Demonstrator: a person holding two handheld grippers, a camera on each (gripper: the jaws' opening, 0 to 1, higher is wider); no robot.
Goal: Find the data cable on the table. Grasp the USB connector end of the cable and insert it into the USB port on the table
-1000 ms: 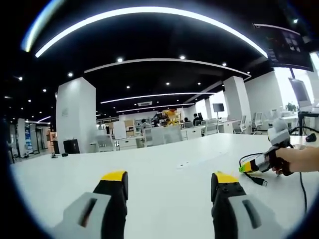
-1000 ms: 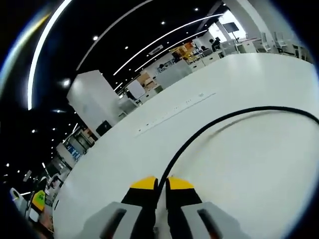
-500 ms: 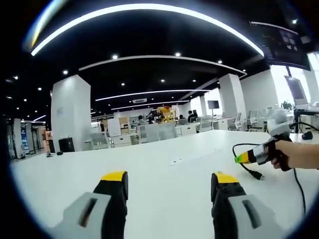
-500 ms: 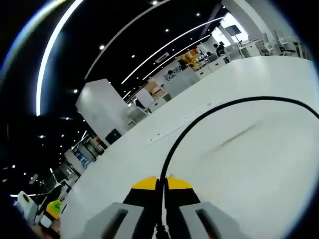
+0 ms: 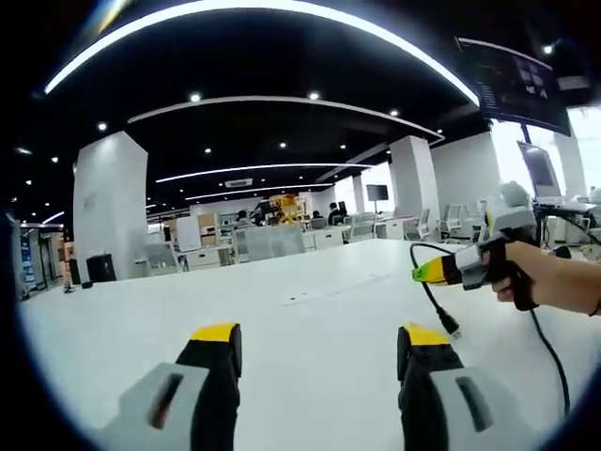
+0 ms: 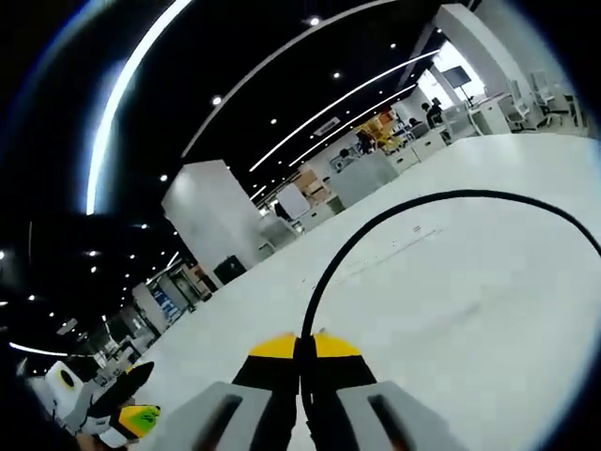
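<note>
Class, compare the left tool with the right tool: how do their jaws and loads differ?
The left tool has its jaws wide apart; the right tool has them shut. The left tool holds nothing; the right tool grips the black cable, whose USB connector hangs free. Both have yellow tips.

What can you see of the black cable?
The cable is thin, black and looks rubbery. The right tool is shut on it near one end. From the jaws it bends away in a wide arc over the white table. In the left gripper view its USB connector hangs free below the tool.
</note>
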